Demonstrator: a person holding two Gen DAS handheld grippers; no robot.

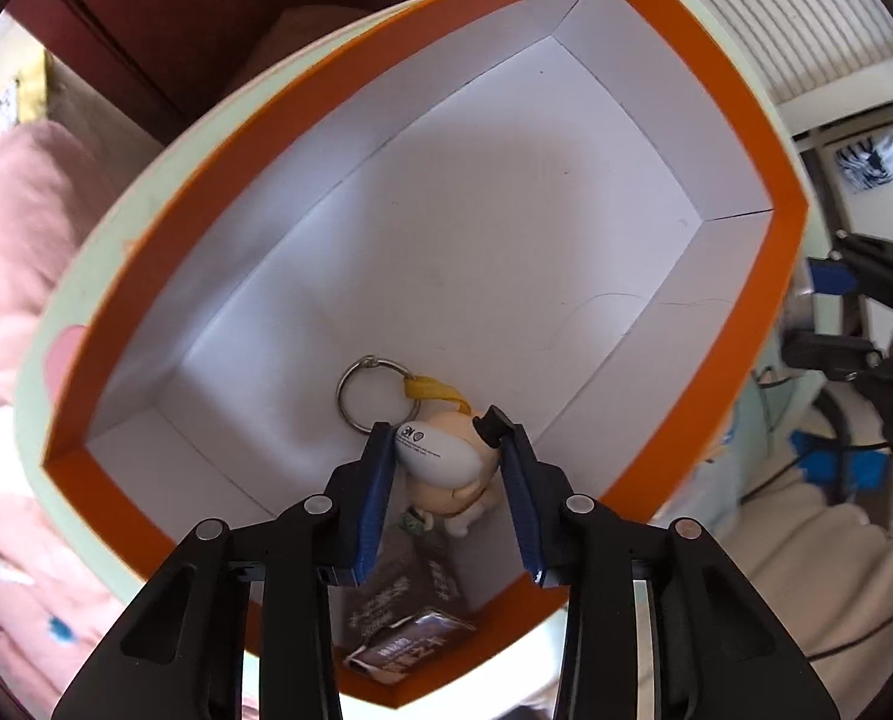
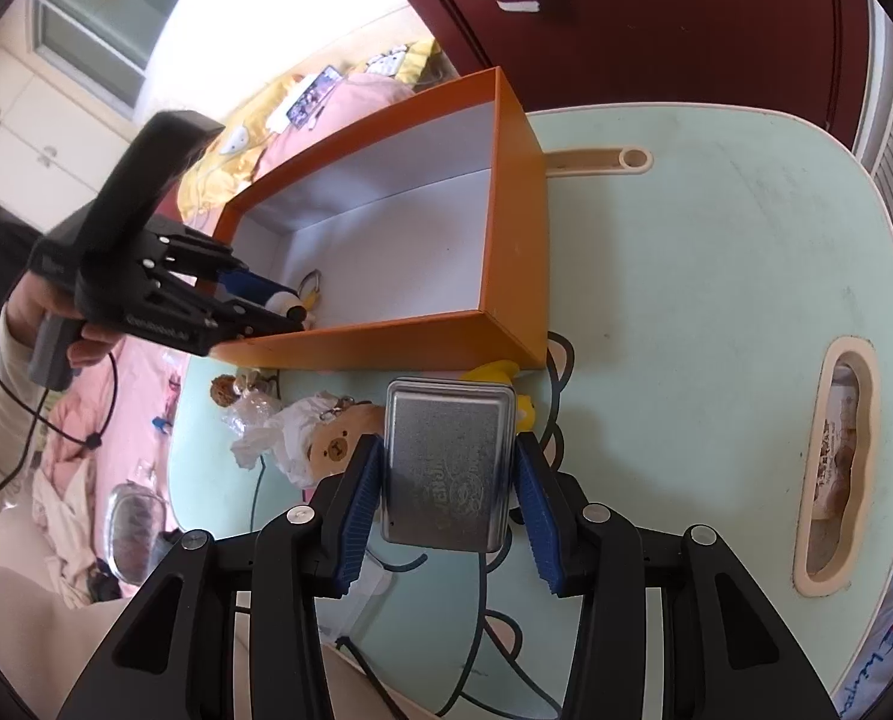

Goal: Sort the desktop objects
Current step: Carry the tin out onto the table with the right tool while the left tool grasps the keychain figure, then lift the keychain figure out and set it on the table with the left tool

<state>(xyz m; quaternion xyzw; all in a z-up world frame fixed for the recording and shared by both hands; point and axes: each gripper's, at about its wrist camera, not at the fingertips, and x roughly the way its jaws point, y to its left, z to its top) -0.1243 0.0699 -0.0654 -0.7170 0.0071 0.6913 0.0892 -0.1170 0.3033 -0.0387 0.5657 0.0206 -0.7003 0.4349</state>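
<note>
My left tongs (image 1: 446,426) reach down into the orange box (image 1: 782,180), clamped on a figurine keychain (image 1: 446,456), while only my right view shows right tongs (image 2: 446,468) gripping a metal tin (image 2: 446,462) above the counter (image 2: 716,300).

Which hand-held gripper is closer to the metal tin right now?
Right. The right hand-held gripper has its fingers on either side of the metal tin on the table. The left hand-held gripper is over in the orange box, around a keychain toy.

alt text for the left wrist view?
The left tongs hold a small doll keychain low inside an orange box with a white interior. A dark snack packet lies in the box's near corner.
</note>
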